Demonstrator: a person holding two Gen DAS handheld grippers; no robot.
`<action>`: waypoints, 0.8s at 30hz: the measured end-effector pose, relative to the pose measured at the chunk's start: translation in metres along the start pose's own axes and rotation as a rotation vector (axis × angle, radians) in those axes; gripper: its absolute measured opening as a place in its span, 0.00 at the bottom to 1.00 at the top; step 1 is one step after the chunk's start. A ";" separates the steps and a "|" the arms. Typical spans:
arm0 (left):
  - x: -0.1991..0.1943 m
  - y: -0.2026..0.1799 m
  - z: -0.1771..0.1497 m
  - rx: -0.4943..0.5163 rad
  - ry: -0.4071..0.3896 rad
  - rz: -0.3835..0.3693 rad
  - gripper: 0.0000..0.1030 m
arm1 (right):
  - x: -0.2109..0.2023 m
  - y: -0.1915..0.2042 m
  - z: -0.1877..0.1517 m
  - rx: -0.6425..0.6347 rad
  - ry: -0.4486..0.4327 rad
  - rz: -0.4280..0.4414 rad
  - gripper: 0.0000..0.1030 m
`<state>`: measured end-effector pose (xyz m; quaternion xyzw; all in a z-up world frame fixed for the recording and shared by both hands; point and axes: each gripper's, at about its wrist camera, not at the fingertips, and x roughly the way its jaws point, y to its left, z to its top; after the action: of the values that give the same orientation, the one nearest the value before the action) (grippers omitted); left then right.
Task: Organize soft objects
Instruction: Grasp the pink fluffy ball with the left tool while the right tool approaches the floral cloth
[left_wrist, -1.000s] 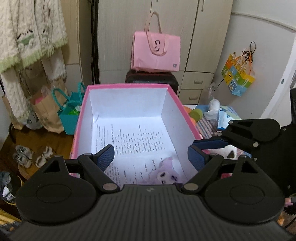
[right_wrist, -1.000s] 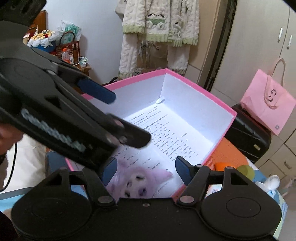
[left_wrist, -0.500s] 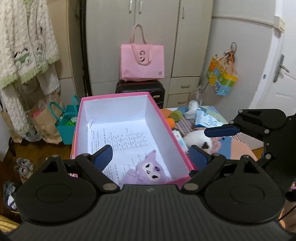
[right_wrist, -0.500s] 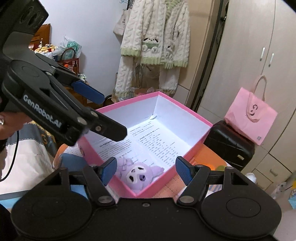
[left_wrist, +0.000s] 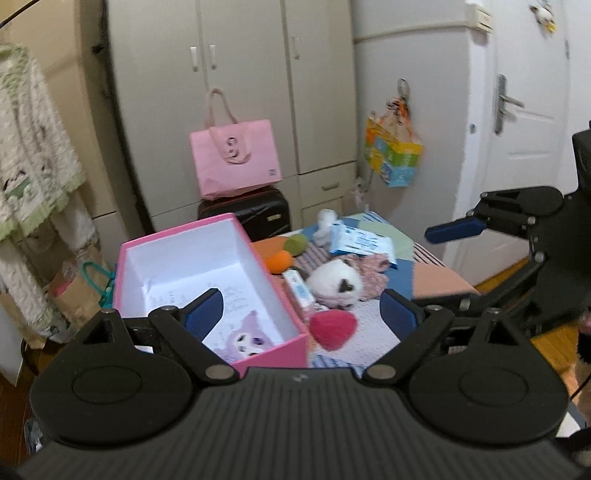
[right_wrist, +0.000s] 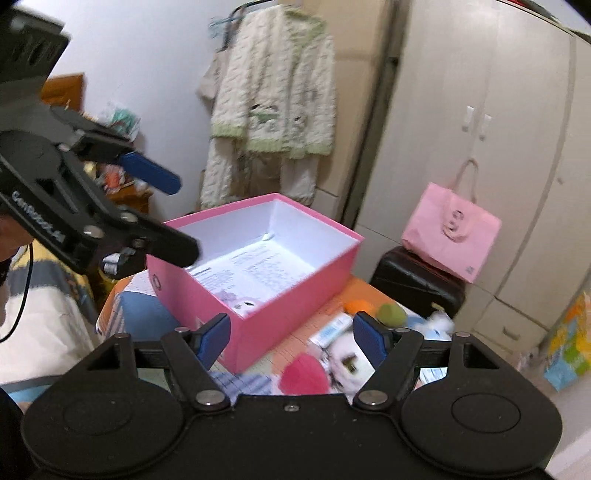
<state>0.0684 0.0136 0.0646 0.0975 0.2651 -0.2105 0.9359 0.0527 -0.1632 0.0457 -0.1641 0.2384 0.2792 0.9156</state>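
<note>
Your left gripper (left_wrist: 301, 314) and right gripper (right_wrist: 291, 338) have just been opening, both empty; purple toy (left_wrist: 245, 338) lies in the pink box (left_wrist: 273, 356), red ball (left_wrist: 332, 328) just beside it

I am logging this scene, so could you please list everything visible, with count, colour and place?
box: 1, pink, on the bed, open
purple plush: 1, inside the box
white plush cat: 1, right of the box
red plush: 1, at the box's near corner
orange ball: 1, beside the box
green ball: 1, behind the orange ball
tote bag: 1, pink, on a black suitcase
pyjamas: 1 set, cream, hanging
left gripper: open, empty
right gripper: open, empty
</note>
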 end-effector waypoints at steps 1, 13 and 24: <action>0.003 -0.005 -0.001 0.013 0.006 -0.010 0.90 | -0.004 -0.004 -0.006 0.019 -0.001 -0.016 0.76; 0.056 -0.065 -0.013 0.137 0.051 -0.078 0.90 | -0.015 -0.045 -0.048 0.109 -0.001 -0.096 0.77; 0.115 -0.077 -0.018 0.125 0.067 -0.038 0.90 | 0.036 -0.093 -0.067 0.187 -0.043 0.011 0.77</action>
<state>0.1145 -0.0894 -0.0176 0.1575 0.2845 -0.2410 0.9144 0.1106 -0.2508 -0.0134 -0.0708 0.2448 0.2640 0.9303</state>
